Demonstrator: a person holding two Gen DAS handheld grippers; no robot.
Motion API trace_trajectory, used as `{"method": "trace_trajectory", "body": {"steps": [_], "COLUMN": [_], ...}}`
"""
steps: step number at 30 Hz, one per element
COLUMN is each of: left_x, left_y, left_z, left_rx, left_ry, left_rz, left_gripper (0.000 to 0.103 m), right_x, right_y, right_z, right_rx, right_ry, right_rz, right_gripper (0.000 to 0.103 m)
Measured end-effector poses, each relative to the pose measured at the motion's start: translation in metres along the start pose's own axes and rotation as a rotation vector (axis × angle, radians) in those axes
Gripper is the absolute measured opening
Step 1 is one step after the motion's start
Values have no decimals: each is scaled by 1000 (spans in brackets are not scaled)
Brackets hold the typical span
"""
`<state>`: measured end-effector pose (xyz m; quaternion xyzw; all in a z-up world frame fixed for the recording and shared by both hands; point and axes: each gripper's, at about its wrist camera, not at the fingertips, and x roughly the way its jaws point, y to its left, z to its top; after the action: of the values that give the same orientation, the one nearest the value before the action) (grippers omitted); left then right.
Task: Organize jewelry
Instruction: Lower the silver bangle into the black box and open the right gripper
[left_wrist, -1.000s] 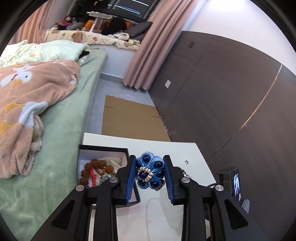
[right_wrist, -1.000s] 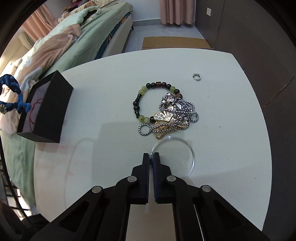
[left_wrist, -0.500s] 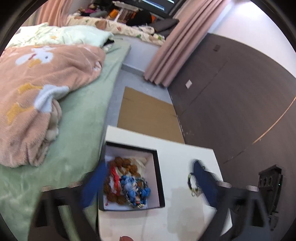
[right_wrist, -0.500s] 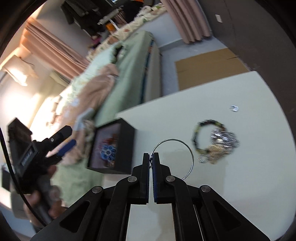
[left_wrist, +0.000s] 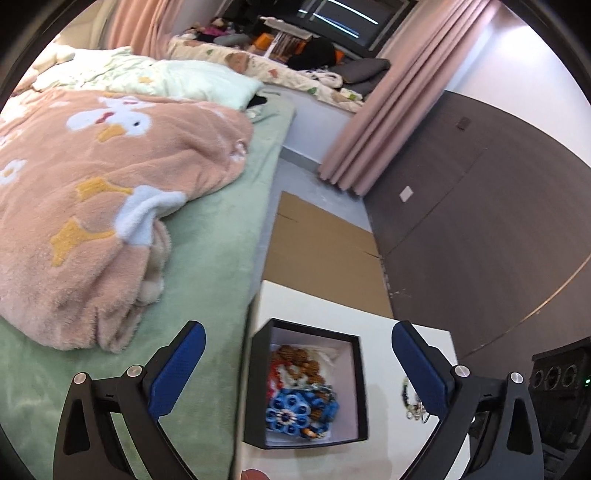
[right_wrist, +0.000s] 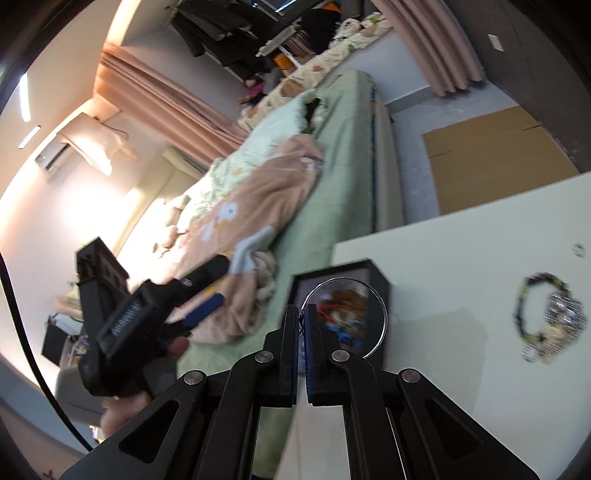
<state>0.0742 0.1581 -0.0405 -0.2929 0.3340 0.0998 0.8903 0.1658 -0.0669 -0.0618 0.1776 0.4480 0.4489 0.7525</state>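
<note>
A black jewelry box stands open on the white table. It holds a blue beaded bracelet and brown beads. My left gripper is open and empty above the box. My right gripper is shut on a thin silver wire bangle, held over the box. A green-and-black bead bracelet and a silver chain heap lie on the table to the right. The left gripper shows at left in the right wrist view.
A small ring lies on the table far right. A bed with a peach blanket runs along the table's left edge. Flat cardboard lies on the floor beyond. A dark wall panel is at right.
My left gripper opened and dropped the blue bracelet into the box, then drew back. My right gripper lifted the wire bangle off the table and carried it left over the box.
</note>
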Motion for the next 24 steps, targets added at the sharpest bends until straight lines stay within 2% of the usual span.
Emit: {"method": "trace_trajectory", "body": {"steps": [5,7,8,9,11,12,13,16,24], "left_x": [5,9,10,11,13,13,13,13,13], "left_y": [7,9,10,11,13,13,13,10,-10], "left_z": [2,4,4,4,6,6,7,7,0], "left_rx": [-6,-10,-12,-15,-22,-22,-22,-22,23], "left_ry": [19,26,30,33,38,38,36,33,38], "left_rz": [19,25,28,29,25,24,22,10,-30], "left_gripper": [101,101,101,101,101,101,101,102,103], "right_x": [24,33,41,44,42,37,33,17,-30], "right_y": [13,10,7,4,-2,-6,-10,-22,-46], "right_z": [7,7,7,9,9,9,11,14,13], "right_rx": [-6,14,31,36,35,38,48,78,83], "right_ry": [-23,14,56,74,59,50,39,19,-15], "right_rz": [64,75,65,46,-11,-27,-37,-32,-181], "right_gripper": [5,6,12,20,79,92,101,101,101]}}
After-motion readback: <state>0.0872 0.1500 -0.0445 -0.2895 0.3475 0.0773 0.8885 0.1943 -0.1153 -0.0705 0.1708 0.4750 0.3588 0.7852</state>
